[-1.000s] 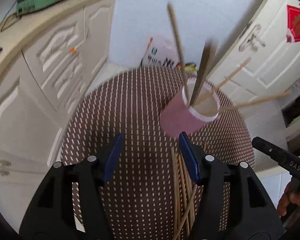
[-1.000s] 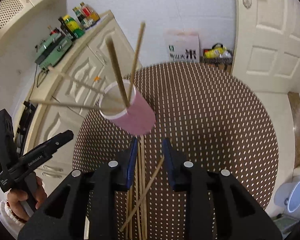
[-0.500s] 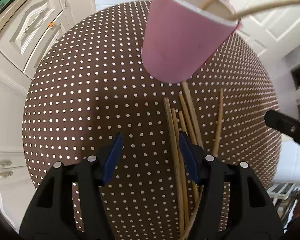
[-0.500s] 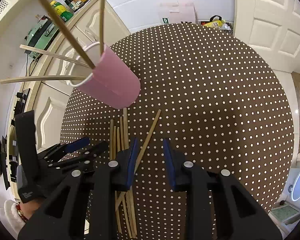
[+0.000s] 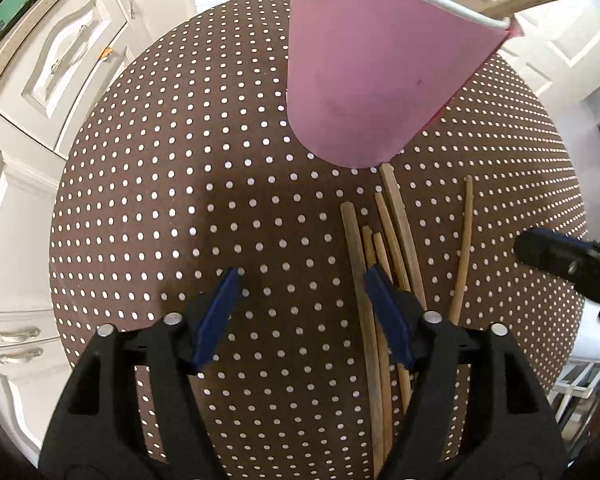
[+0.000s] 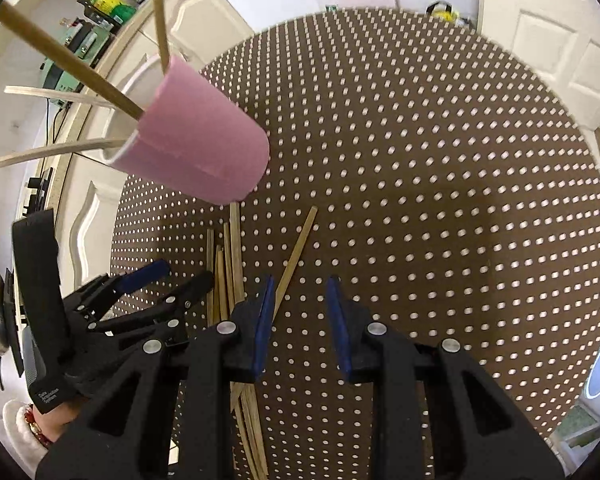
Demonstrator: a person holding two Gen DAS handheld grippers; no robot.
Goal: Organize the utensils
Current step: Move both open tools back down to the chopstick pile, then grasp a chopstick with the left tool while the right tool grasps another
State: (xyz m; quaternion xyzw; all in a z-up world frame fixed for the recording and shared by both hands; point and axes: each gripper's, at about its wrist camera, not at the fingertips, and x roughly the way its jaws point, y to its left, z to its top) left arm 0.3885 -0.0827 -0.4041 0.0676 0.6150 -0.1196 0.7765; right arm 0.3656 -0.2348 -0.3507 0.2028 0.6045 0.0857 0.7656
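Left gripper (image 5: 300, 280): blue-padded black tongs pointing steeply down over the table, jaws opening and wide, nothing pressed between them; its right pad sits over the near edge of the bundle, one stick lying just inside the gap, which suggests it is lining up for a pick; right gripper (image 6: 300, 288): jaws narrow and apart, empty, the lone slanted stick (image 6: 296, 248) passing just beside its left pad, probably its target; loose pale wooden chopsticks (image 5: 384, 248) lie flat in a rough parallel bundle on the round brown tablecloth with white dots (image 5: 180, 200), their far ends just short of the cup's base; tall pink paper cup (image 5: 372, 72) stands upright directly beyond the bundle and already holds several sticks leaning out over its white rim, so it serves as the holder; judgement: sorting is partly done, about six sticks left on the cloth; thin sticks lying flat will be awkward to pinch; white cabinets (image 5: 40, 120) stand beyond the table.
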